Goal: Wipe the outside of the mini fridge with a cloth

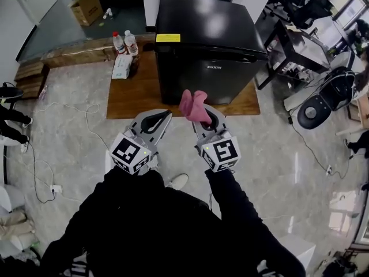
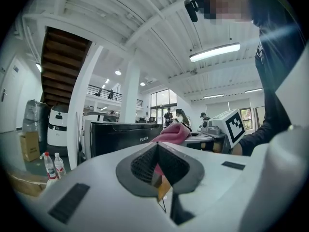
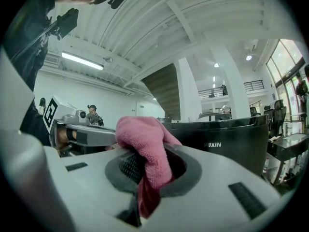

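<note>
The right gripper (image 1: 205,120) is clamped on a pink cloth (image 1: 194,106), which bunches up above its jaws, and the black mini fridge (image 1: 204,45) stands just ahead of it, not touching. Close on its left, the left gripper (image 1: 155,122) has its jaws pressed together, seemingly on nothing

Place: an open-plan office hall, doubling as a test space.
Floor: polished marble-look tiles (image 1: 277,154), with cables (image 1: 86,120) trailing to a power strip (image 1: 56,189).
Ceiling: high, white-beamed, lit by a strip light (image 2: 215,52).
Structure: a staircase (image 2: 60,66) rising beside white columns, a railed mezzanine (image 3: 251,86) and tall windows (image 3: 289,66).
Furniture: an office chair (image 1: 323,100) beside a black table (image 1: 300,45).
Staging: a mini fridge (image 1: 204,45) on a low wooden platform (image 1: 132,94), with water bottles (image 1: 125,43) just beside it and a cardboard box (image 1: 86,7) behind.
People: several figures (image 2: 181,116) in the background.
</note>
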`<state>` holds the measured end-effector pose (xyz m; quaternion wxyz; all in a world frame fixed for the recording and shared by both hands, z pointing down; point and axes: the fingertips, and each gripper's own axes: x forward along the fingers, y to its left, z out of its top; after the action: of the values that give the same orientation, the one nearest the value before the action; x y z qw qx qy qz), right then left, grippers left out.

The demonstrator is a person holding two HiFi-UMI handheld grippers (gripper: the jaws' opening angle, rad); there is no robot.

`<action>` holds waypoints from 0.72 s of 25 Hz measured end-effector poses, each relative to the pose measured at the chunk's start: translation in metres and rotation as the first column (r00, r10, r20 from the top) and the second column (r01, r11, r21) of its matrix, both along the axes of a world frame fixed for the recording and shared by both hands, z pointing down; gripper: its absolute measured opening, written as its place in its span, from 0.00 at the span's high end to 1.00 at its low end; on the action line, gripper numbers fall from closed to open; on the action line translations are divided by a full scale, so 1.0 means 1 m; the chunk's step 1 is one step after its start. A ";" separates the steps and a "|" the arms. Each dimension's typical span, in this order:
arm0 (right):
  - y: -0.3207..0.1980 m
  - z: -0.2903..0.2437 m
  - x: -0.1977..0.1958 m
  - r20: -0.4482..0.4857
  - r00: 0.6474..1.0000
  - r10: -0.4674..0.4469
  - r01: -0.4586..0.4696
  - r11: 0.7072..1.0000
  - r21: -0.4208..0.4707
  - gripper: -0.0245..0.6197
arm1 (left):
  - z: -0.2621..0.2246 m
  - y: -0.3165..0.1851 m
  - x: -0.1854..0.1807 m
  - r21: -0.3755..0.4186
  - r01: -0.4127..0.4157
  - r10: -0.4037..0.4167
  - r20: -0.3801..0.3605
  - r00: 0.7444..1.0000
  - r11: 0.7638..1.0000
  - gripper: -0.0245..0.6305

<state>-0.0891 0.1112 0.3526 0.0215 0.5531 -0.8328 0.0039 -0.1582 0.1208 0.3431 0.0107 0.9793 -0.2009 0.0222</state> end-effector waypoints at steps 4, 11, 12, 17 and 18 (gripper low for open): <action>-0.027 -0.002 0.002 -0.011 1.000 0.024 -0.024 0.999 -0.024 0.88 | -0.005 -0.029 0.001 0.006 0.012 -0.012 0.006 1.000 1.000 0.95; -0.075 -0.009 -0.004 -0.035 0.997 0.063 -0.064 0.997 -0.039 0.87 | -0.002 -0.068 -0.006 0.009 0.022 -0.022 0.004 1.000 1.000 0.95; -0.082 -0.010 -0.006 -0.040 0.997 0.067 -0.069 0.997 -0.045 0.87 | -0.002 -0.072 -0.006 0.009 0.021 -0.021 0.002 1.000 1.000 0.95; -0.120 -0.004 -0.014 -0.072 0.994 0.082 -0.088 0.993 -0.081 0.87 | -0.003 -0.093 -0.005 0.008 0.002 -0.002 -0.014 1.000 1.000 0.95; -0.127 -0.001 -0.015 -0.073 0.994 0.087 -0.093 0.992 -0.090 0.87 | -0.002 -0.096 -0.006 0.005 -0.002 0.003 -0.016 1.000 1.000 0.95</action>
<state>-0.1037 -0.0161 0.3517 0.0761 0.5883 -0.8047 0.0247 -0.1637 0.0250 0.3410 0.0097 0.9797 -0.1997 0.0140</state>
